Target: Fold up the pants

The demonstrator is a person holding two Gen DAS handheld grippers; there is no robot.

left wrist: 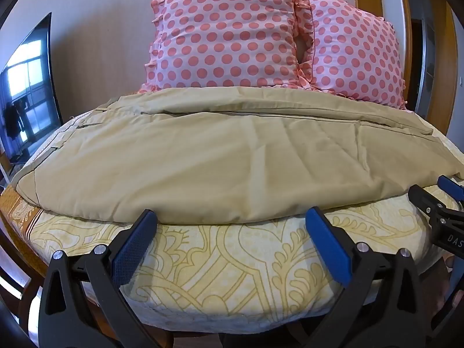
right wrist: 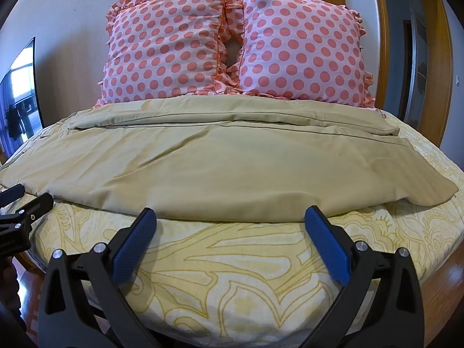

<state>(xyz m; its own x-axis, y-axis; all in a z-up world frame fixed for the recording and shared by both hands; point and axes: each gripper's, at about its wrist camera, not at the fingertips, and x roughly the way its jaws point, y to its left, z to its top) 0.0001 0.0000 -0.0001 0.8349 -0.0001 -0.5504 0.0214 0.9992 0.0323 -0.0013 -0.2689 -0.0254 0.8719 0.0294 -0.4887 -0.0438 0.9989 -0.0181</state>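
Note:
Tan pants (left wrist: 220, 156) lie flat across the bed, folded lengthwise, with the waistband at the left and the leg ends (right wrist: 429, 191) at the right. My left gripper (left wrist: 232, 217) hovers open just short of the pants' near edge, nothing between its blue pads. My right gripper (right wrist: 232, 217) is likewise open at the near edge further right, holding nothing. Each gripper shows in the other's view: the right one (left wrist: 440, 200) at the right border, the left one (right wrist: 26, 203) at the left border.
The bed sheet (right wrist: 232, 266) has a yellow leaf pattern. Two pink polka-dot pillows (right wrist: 179, 46) (right wrist: 301, 46) lean against the wall behind the pants. A dark TV screen (left wrist: 29, 87) stands at the left; a wooden door frame (right wrist: 382, 37) is at the right.

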